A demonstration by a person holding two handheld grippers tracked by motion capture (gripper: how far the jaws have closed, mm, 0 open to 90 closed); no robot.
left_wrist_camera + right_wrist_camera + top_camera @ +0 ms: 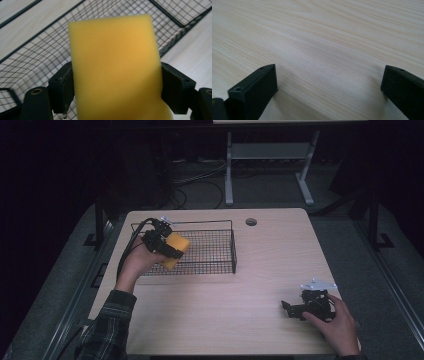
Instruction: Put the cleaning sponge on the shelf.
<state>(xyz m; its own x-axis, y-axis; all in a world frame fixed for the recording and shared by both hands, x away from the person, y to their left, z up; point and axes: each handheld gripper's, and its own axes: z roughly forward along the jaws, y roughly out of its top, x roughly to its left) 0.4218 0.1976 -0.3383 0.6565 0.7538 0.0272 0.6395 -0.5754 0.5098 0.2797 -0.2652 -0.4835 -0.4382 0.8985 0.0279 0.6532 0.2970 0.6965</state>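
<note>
Gripping a yellow sponge (115, 70), left tool (167, 246) above wire basket (215, 251).

You'll find nothing to read here: no text, label, brand, number or sign stands on anything in your views.

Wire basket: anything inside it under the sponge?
The wire basket shows bare mesh with the table beneath wherever it is visible. The yellow sponge, held in the left gripper above the basket, covers the middle of the floor, so that patch cannot be checked.
</note>
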